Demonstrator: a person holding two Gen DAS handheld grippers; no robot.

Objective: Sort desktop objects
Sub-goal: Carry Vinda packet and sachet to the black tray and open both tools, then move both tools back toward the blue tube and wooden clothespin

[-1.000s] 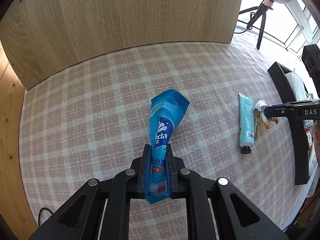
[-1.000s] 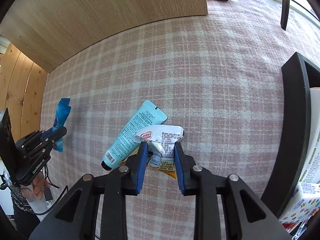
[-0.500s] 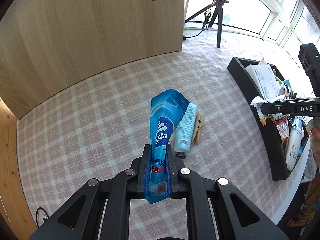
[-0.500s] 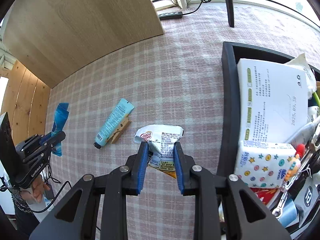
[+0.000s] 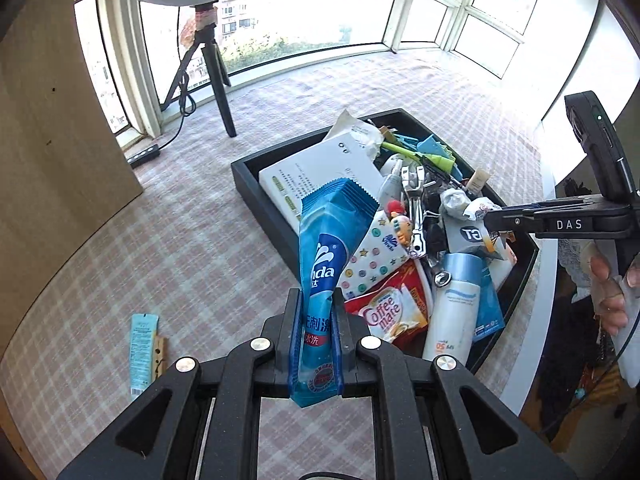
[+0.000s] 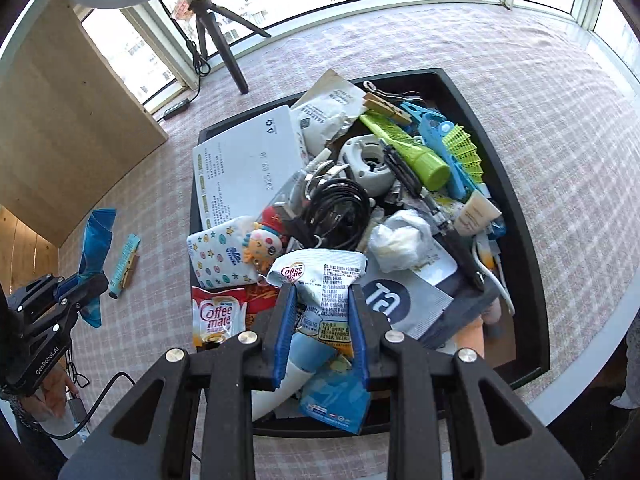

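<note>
Black tray (image 6: 516, 216) on the table (image 6: 560, 80), piled full: white paper pack (image 6: 248, 160), starred tissue pack (image 6: 218, 258), red Coffee-mate bag (image 6: 216, 312), black cable coil (image 6: 340, 208), green brush (image 6: 404, 144), blue clips (image 6: 444, 136), grey sachet (image 6: 400, 304), white bottle (image 5: 452, 312).

Left tool (image 5: 316, 320) clamped on a blue sachet (image 5: 332, 232), held over the tray's near corner. Right tool (image 6: 320, 320) clamped on a white creamer sachet (image 6: 324, 276), above the tray contents.

Outside the tray: teal tube (image 5: 142, 344) and wooden peg (image 5: 160, 354) on the table.
</note>
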